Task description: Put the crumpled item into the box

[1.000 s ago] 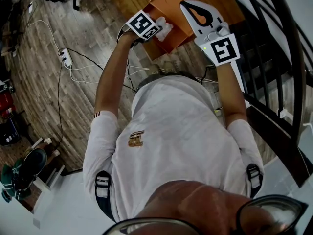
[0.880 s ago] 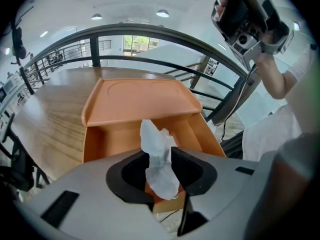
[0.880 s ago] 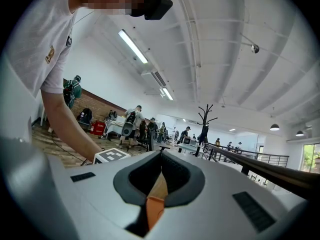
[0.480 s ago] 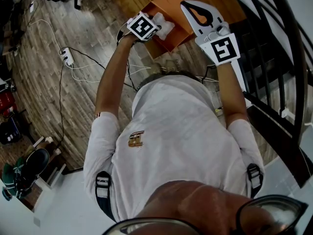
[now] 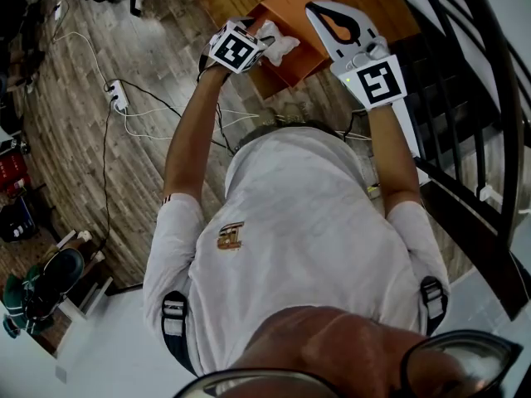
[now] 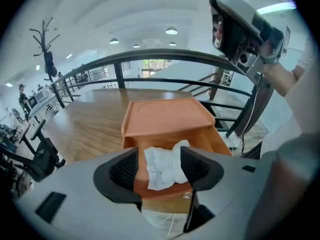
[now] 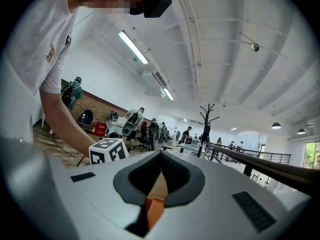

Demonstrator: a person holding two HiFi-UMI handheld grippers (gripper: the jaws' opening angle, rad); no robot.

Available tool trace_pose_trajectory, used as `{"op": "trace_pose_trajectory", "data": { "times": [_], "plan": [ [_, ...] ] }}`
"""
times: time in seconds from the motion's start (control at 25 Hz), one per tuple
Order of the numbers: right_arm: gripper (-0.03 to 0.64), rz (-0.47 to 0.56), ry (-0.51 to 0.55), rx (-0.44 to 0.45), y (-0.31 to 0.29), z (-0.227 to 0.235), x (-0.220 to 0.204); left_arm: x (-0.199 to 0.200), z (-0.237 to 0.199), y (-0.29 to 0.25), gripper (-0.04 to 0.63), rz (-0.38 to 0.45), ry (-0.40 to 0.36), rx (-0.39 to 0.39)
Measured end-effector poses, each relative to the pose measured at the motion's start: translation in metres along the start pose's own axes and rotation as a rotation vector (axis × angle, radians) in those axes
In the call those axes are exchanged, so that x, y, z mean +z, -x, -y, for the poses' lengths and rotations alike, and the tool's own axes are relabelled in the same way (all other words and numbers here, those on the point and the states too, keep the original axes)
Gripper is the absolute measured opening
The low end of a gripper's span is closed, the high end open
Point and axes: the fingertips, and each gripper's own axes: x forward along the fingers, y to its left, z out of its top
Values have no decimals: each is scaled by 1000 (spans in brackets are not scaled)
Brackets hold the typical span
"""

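Opening left tool (image 6: 159, 165) jaws flank crumpled item (image 6: 164, 171), apparently inside box (image 6: 215, 137) walls.

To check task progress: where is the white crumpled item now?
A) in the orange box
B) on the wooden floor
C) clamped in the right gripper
A: the crumpled item lies in the orange box, between the opening jaws of the left gripper, unpressed.
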Motion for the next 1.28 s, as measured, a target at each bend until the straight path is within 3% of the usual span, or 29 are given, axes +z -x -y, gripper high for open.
{"op": "trace_pose_trajectory", "data": {
  "times": [0.28,0.64,0.84,1.28],
  "plan": [
    [32,9,-27,2,-4,-3,1,40,-20,40,262,252,71,112],
    [32,-19,-98,5,-10,-5,-2,91,-30,100,257,617,124,147],
    [32,-11,-149,14,-7,-3,-3,116,-19,128,184,797,118,160],
    [32,26,-221,50,-13,-14,0,135,-3,167,36,1011,121,151]
  ]
}}
